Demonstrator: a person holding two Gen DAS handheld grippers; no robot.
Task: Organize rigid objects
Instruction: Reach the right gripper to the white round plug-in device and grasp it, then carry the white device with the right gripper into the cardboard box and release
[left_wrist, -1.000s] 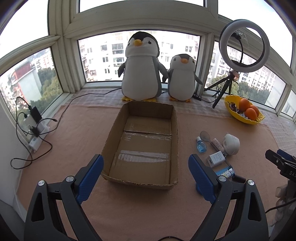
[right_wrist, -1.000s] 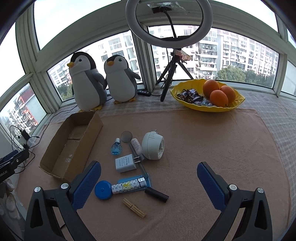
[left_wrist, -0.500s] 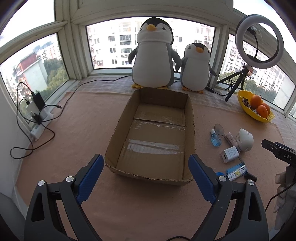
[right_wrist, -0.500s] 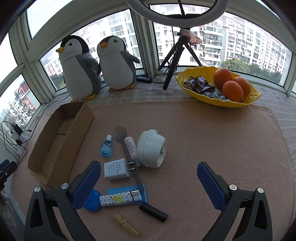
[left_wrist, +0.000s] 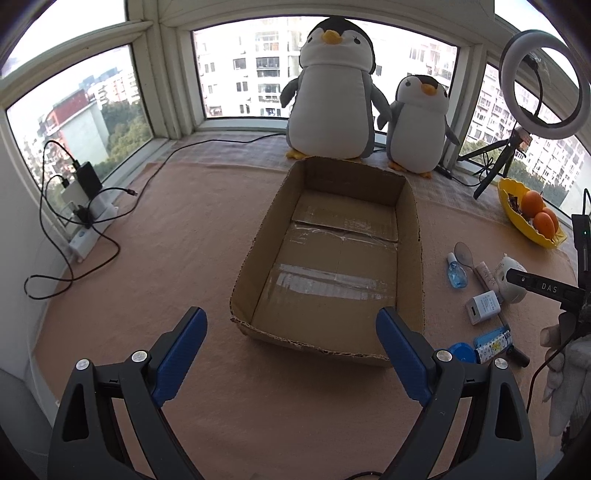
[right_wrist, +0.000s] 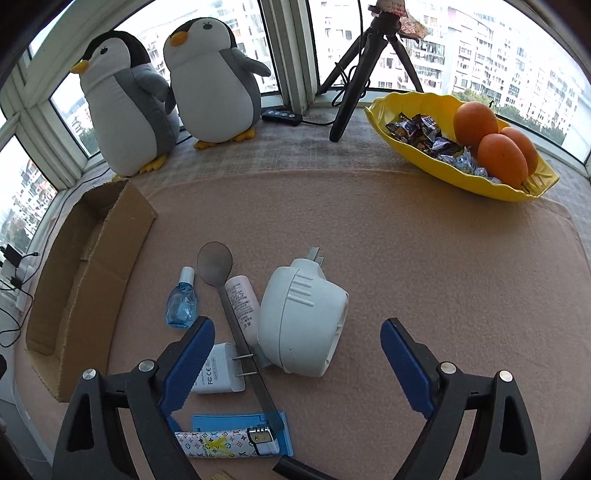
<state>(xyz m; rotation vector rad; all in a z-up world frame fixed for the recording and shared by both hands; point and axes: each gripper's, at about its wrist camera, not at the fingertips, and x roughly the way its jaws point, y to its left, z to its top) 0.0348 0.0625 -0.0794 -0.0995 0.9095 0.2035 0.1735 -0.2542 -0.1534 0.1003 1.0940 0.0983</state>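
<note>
An empty cardboard box (left_wrist: 332, 258) lies on the tan mat, and my left gripper (left_wrist: 290, 317) hovers open over its near end, holding nothing. Right of the box (right_wrist: 92, 266) is a cluster of small items: a white round device (right_wrist: 295, 295), a white charger (right_wrist: 218, 373), a grey spoon (right_wrist: 215, 260), a blue bottle (right_wrist: 181, 308), a pale tube (right_wrist: 242, 302) and a patterned lighter (right_wrist: 225, 441) on a blue case (right_wrist: 229, 421). My right gripper (right_wrist: 297, 326) hangs low over this cluster. Its jaws are closing, with the white device between them and the pads clear of it.
Two plush penguins (left_wrist: 332, 92) stand behind the box. A yellow bowl (right_wrist: 517, 188) with oranges and sweets sits at the back right, beside a ring-light tripod (right_wrist: 351, 92). A power strip and loose cables (left_wrist: 85, 221) lie at the left. A gloved hand (left_wrist: 561, 354) shows at the right edge.
My right gripper has dropped toward the cluster, which now looks much larger, and its fingers have narrowed a little. My left gripper has sunk slightly, toward the box.
</note>
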